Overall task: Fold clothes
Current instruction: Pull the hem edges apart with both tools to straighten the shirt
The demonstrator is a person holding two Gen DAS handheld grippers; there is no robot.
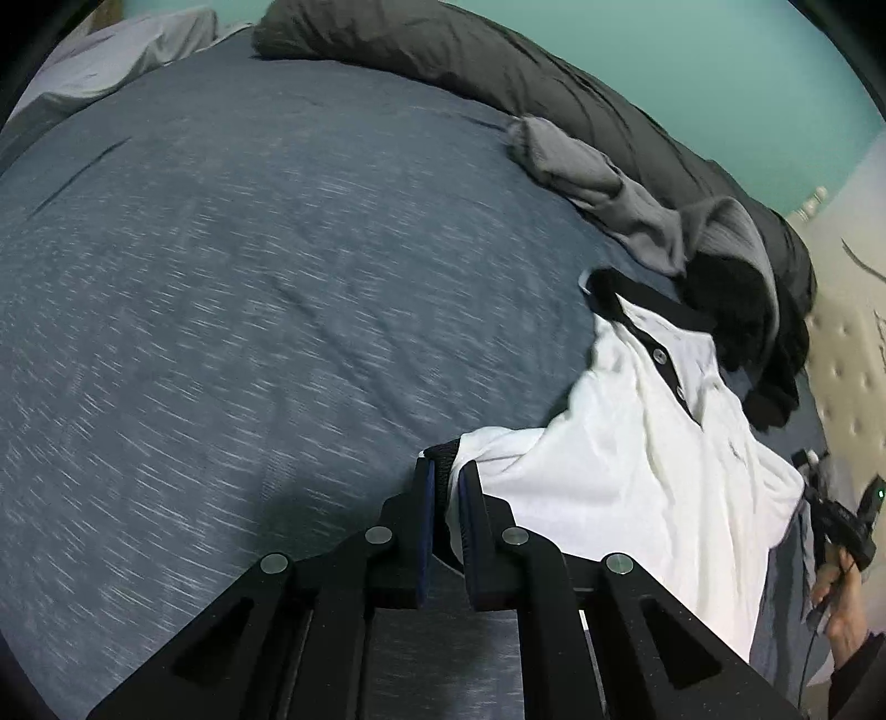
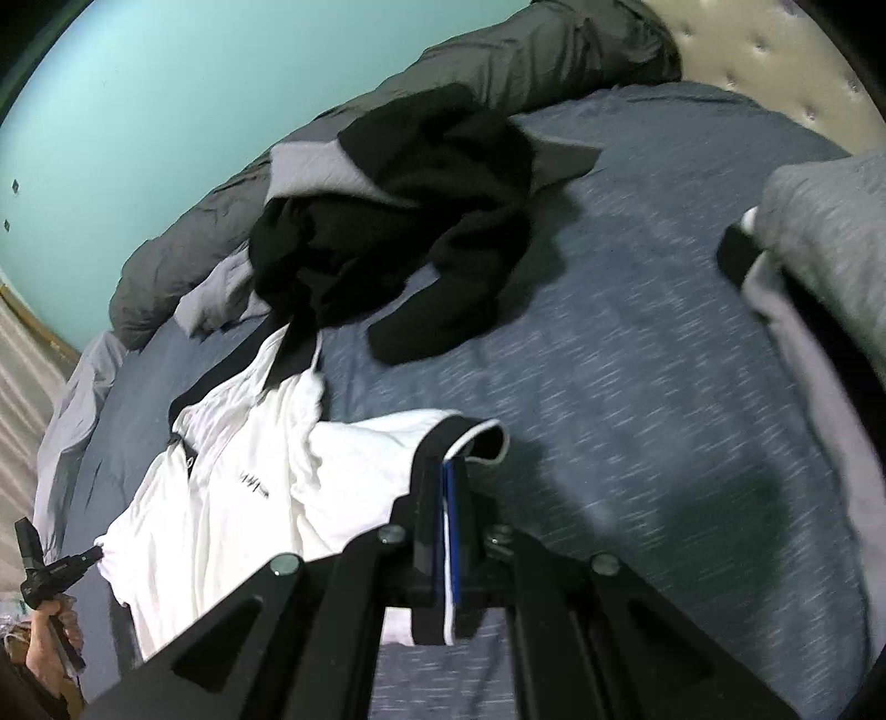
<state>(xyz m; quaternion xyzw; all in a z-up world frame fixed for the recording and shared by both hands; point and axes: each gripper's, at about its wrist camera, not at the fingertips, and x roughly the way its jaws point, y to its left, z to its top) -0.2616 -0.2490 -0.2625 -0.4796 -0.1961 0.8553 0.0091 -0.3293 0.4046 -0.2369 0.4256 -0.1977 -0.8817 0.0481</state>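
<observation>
A white polo shirt [image 1: 637, 443] with black collar, placket and cuffs lies crumpled on the blue-grey bed sheet [image 1: 249, 277]. My left gripper [image 1: 447, 471] is shut on the black ribbed cuff of one sleeve and holds it a little above the sheet. In the right wrist view the shirt [image 2: 249, 487] stretches left from my right gripper [image 2: 451, 471], which is shut on the other sleeve's black cuff with white trim. Each gripper shows small in the other's view: the right gripper [image 1: 841, 520] at the right edge, the left gripper [image 2: 55, 570] at lower left, pinching the shirt.
A heap of black clothes [image 2: 398, 221] and a grey garment [image 1: 598, 188] lie beyond the shirt. A dark grey duvet [image 1: 498, 61] runs along the teal wall. Folded grey clothing [image 2: 819, 232] sits at the right, a tufted headboard [image 2: 747, 44] behind. A hand [image 2: 50, 637] holds the left gripper.
</observation>
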